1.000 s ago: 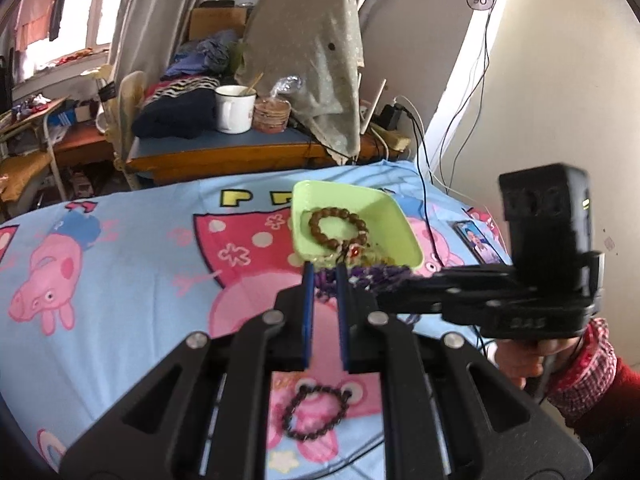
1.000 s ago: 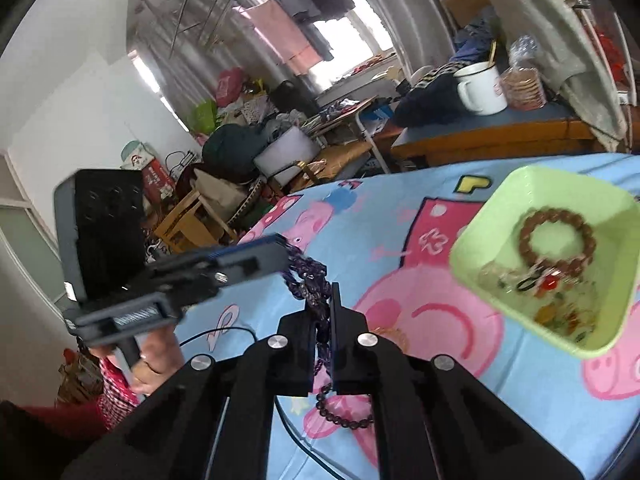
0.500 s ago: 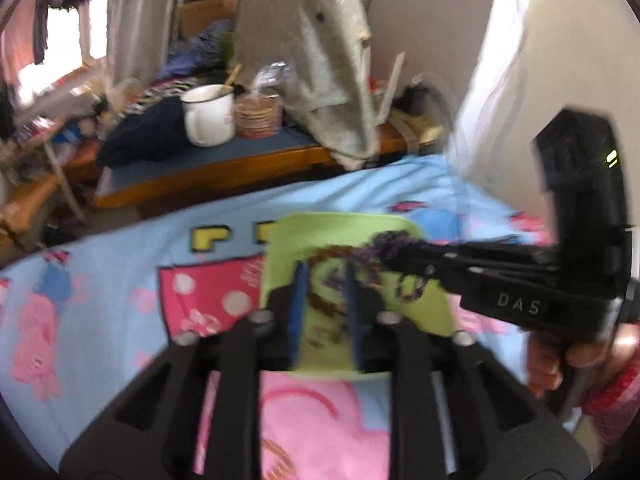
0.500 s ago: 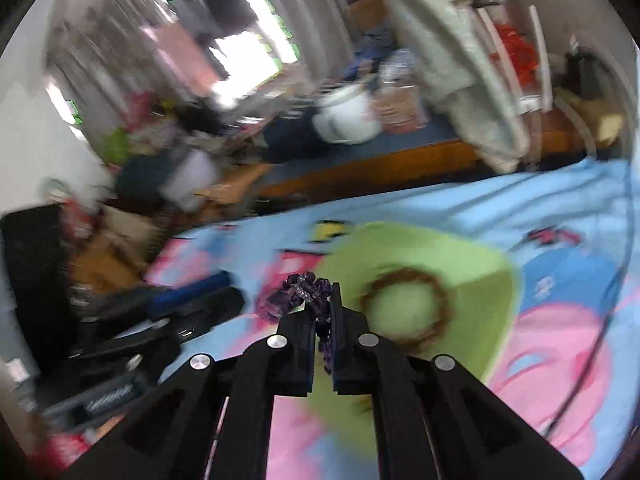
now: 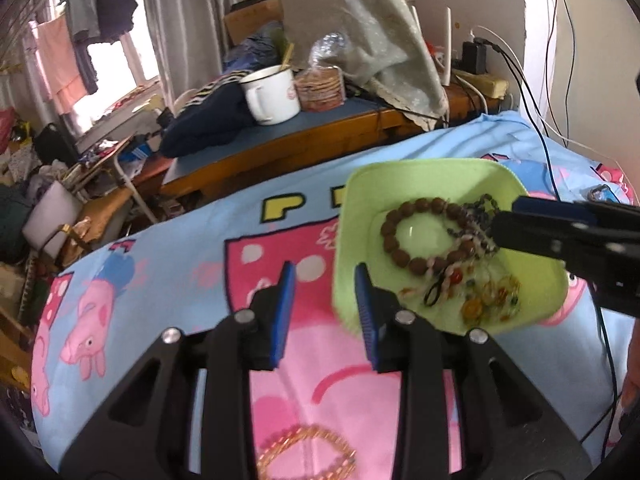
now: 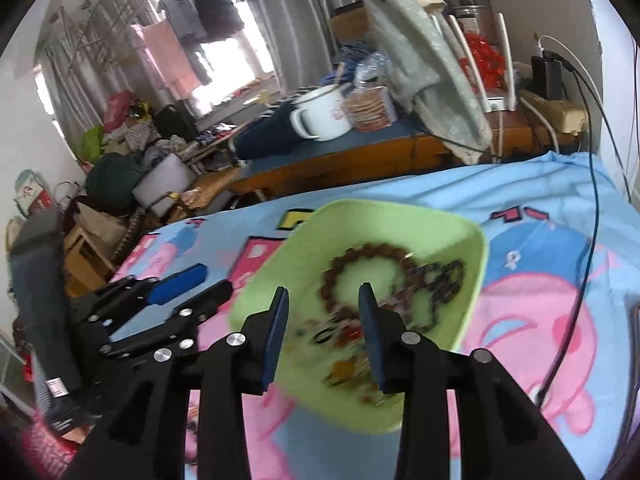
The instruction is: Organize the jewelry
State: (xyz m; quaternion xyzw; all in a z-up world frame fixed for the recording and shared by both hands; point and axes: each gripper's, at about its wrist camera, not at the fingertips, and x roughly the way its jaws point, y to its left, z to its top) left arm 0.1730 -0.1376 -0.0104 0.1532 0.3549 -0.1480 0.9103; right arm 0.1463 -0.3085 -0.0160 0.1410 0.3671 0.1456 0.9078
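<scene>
One green tray (image 5: 424, 176) ahead of the grippers holds two bead bracelets, brown (image 5: 404, 256) and dark (image 5: 480, 208); one gold bracelet (image 5: 308, 456) lies under the left gripper

Bed (image 5: 168, 280) with blue cartoon-pig sheet. Green tray (image 5: 360, 216) sits toward far right corner, holding bracelets. Gold bead bracelet (image 5: 306, 456) lies directly on sheet near the near edge. Black cable (image 6: 588, 248) runs along right side.

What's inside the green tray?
The green tray holds a brown wooden bead bracelet, a dark purple bead strand and small colourful trinkets. The right gripper covers part of the purple strand.
</scene>
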